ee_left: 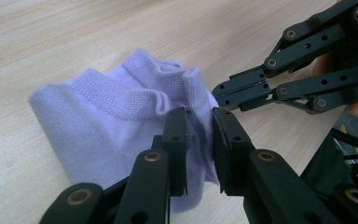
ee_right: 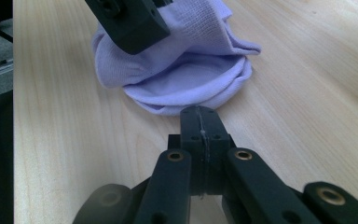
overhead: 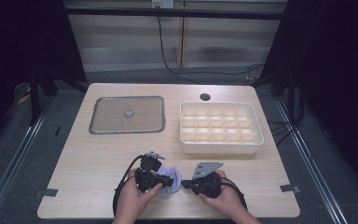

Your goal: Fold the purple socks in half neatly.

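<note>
Lilac knit sock (ee_left: 121,121) bunched on bench (overhead: 93,163) | L gripper (ee_left: 199,140) loosening, fabric btwn jaws | R gripper (ee_right: 201,135) clenched empty, tip just beside | folding looking unfinished, cream divided tray (overhead: 221,148) awaiting.

A light wooden tabletop (overhead: 98,154) carries everything here — its grain runs pale and even. Toward the far left corner lies a flat grey tray (overhead: 127,115) with a small round disc (overhead: 128,113) at its centre. Toward the far right sits a cream divider box (overhead: 221,127), split into many small compartments. Just behind it, a round hole (overhead: 205,97) opens near the far edge. Close to the near edge, about midway, a crumpled lilac sock (overhead: 172,176) rests.
</note>
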The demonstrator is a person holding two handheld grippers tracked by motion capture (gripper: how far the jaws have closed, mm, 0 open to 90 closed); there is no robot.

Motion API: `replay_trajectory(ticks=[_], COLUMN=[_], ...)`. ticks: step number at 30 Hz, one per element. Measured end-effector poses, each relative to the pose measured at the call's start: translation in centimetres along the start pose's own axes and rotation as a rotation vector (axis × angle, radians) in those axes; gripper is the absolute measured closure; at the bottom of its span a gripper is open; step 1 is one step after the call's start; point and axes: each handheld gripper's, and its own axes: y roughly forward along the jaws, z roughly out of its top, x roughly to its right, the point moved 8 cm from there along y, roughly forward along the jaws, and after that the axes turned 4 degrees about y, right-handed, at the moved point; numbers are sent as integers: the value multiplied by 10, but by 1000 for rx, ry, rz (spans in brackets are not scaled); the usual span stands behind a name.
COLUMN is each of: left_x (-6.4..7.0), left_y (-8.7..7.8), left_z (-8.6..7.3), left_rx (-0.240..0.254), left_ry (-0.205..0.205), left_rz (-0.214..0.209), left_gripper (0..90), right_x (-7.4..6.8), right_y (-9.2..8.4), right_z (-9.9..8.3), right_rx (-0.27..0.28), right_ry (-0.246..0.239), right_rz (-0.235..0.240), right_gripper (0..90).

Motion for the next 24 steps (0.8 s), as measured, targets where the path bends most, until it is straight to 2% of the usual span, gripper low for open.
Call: replay_trajectory(ticks=[11,15,20,22,23,24], left_x=[-2,-7,-18,-17,-14,-12], left_y=[-15,-20,-13,-9,-7,-6], left_z=[4,7,4,2,2,2], left_rx=[28,50,14,6,14,15], left_ry=[-10,-17,-21,-25,-33,-24], left_rz=[-5,17,51,31,24,21], left_gripper=[670,698,777,785,769,745], right_x=[0,0,0,0,0,0], right_y=[0,0,0,0,0,0], right_z=[0,0,0,0,0,0], right_rx=[1,1,1,-1,-3,0], right_ry=[2,2,6,4,2,2], right_rz=[-1,-1,-1,-2,-1,-1], right_gripper=[900,900,900,900,900,900])
